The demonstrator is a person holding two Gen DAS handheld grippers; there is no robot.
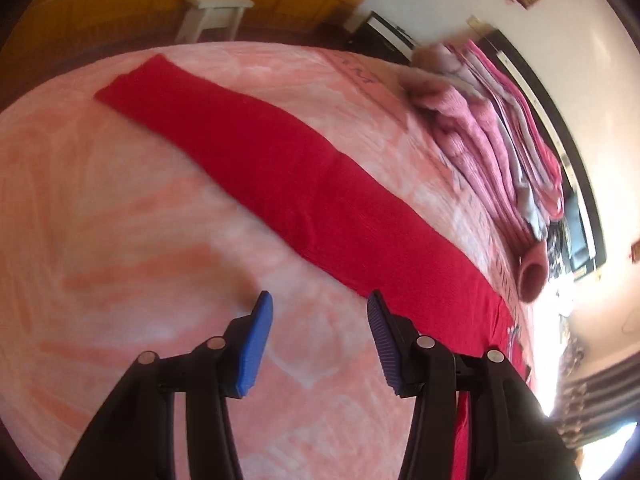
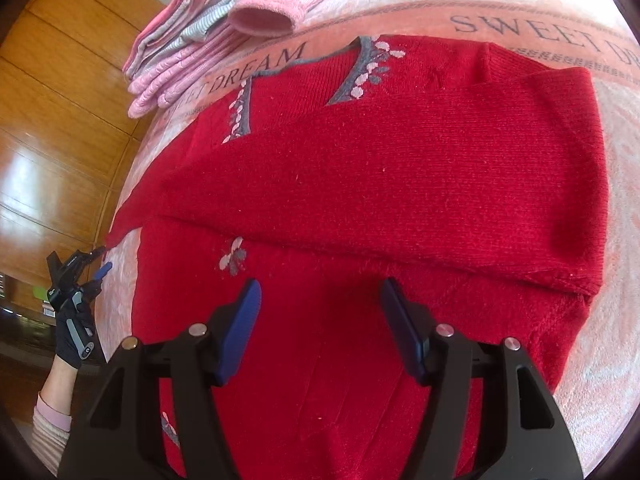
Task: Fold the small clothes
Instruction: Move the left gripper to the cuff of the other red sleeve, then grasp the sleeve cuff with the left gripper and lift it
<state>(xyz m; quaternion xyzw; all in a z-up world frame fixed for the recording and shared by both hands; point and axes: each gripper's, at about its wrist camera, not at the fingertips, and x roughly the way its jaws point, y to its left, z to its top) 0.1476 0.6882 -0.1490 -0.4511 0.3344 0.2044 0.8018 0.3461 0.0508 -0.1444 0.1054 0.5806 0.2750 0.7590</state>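
Note:
A red knitted sweater [image 2: 400, 184] with grey neck trim lies flat on the pink blanket [image 2: 624, 200]. One sleeve is folded across its chest. My right gripper [image 2: 320, 286] hovers open just above the sweater's lower body, nothing between its blue pads. In the left wrist view a long red sleeve [image 1: 248, 152] stretches away over the blanket [image 1: 120, 240]. My left gripper [image 1: 319, 300] stands open beside that sleeve, over bare blanket, holding nothing. In the right wrist view the left gripper [image 2: 100, 264], held by a gloved hand [image 2: 74, 336], sits close to the sleeve's tip.
A pile of folded pink and grey clothes [image 1: 480, 140] [image 2: 208, 28] sits on the blanket beyond the sweater's neck. A white stool [image 1: 216, 12] stands past the bed's far edge. Wooden panelling [image 2: 60, 100] runs along the bed's left side.

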